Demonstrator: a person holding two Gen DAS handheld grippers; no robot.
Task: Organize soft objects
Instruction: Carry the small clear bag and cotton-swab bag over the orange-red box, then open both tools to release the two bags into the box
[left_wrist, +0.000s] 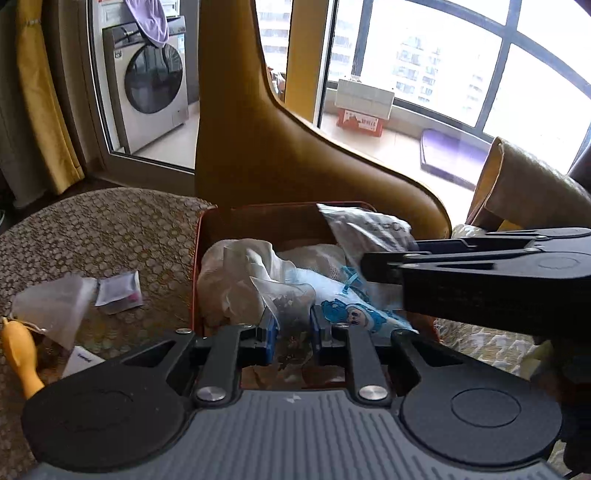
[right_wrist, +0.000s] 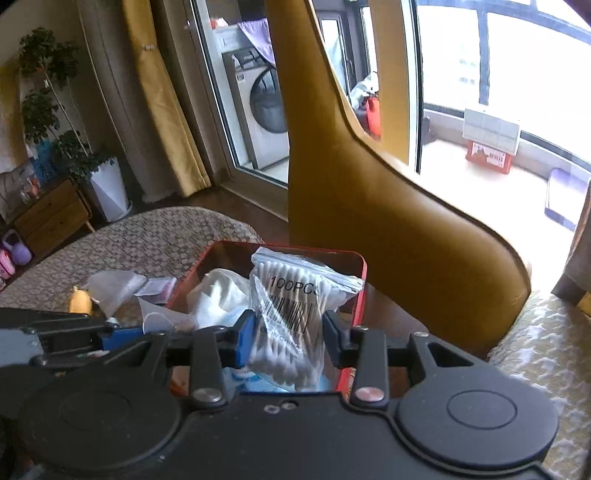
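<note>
A red tin box sits on the patterned seat and holds white cloth and a blue cartoon-printed pack. My left gripper is shut on a small clear bag of dark bits over the box's near edge. My right gripper is shut on a clear bag of cotton swabs marked 100PCS, held over the box. The right gripper also shows in the left wrist view, reaching in from the right.
Left of the box lie a translucent pouch, a small sachet, a white card and a yellow handle. A mustard chair back rises behind the box.
</note>
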